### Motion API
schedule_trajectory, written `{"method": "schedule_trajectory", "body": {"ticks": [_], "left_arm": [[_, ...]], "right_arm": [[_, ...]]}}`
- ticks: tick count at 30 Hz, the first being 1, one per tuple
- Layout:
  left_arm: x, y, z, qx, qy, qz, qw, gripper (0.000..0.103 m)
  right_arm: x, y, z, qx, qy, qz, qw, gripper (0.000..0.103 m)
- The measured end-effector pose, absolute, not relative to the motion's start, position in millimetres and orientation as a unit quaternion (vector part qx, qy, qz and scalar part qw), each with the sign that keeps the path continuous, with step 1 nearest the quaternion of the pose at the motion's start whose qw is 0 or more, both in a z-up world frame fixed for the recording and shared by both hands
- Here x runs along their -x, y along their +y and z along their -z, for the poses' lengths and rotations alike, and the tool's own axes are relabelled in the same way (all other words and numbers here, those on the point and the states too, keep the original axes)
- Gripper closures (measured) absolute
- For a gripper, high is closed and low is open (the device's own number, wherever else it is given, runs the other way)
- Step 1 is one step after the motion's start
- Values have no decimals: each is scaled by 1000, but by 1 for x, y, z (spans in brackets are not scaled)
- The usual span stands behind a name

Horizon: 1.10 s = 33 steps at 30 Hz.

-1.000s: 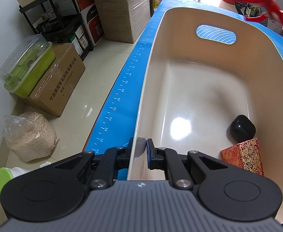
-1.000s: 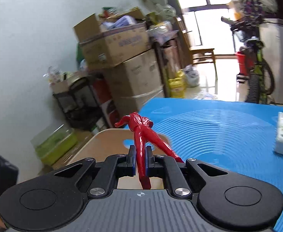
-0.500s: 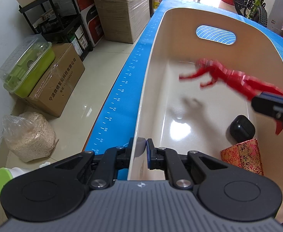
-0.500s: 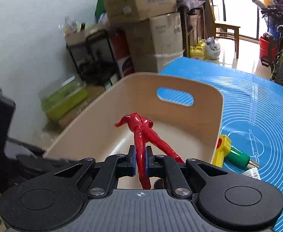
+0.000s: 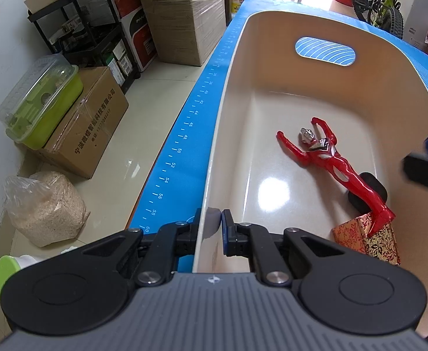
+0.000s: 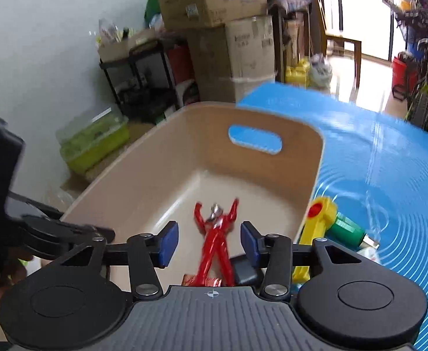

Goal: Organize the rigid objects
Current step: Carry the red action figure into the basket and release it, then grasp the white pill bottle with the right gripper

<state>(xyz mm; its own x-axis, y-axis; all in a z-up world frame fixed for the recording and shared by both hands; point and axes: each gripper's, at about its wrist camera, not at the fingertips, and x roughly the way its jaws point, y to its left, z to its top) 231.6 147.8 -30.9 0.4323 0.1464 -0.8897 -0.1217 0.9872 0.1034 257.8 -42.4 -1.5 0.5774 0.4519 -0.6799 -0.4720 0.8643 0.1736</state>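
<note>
A beige bin point(image 5: 272, 58) point(image 6: 170, 158) with a handle slot stands on the blue mat. My left gripper point(image 5: 211, 228) is shut on the bin's near rim. A red toy figure point(image 5: 328, 158) point(image 6: 214, 234) lies face up on the bin floor, its legs resting over a black case point(image 5: 372, 185) point(image 6: 244, 272) and a red-and-gold patterned box point(image 5: 369, 239) point(image 6: 202, 280). My right gripper point(image 6: 209, 242) hovers above the figure; its jaws are opening and the pads stand apart from the toy. One right fingertip point(image 5: 427, 166) shows blurred at the right of the left wrist view.
A yellow-and-green toy point(image 6: 328, 222) lies on the blue mat point(image 6: 389, 190) just outside the bin's right wall. Cardboard boxes point(image 5: 97, 122), a green lidded container point(image 5: 41, 99), a bag of grain point(image 5: 44, 207) and a black shelf point(image 5: 82, 23) crowd the floor left of the table. A bicycle point(image 6: 424, 87) stands behind.
My right gripper carried the red figure over the bin, lowered it, and its jaws parted; the figure now lies loose on the bin floor. The left gripper kept its hold on the rim.
</note>
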Motion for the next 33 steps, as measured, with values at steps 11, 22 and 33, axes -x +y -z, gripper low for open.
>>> {"method": "schedule_trajectory", "body": {"ticks": [11,22,33], "left_arm": [[-231,147,31,-12,526,-79,846,90],[-231,148,31,-13,527,-81,846,89],[-230,148,31,-16,527,-81,846,89]], "right_arm": [[-258,-117,-20,-18,336,-166,927,27],[-289,-153,49,12,415,-86,906,27],[-307,-151,92,31,447,-82,890,27]]}}
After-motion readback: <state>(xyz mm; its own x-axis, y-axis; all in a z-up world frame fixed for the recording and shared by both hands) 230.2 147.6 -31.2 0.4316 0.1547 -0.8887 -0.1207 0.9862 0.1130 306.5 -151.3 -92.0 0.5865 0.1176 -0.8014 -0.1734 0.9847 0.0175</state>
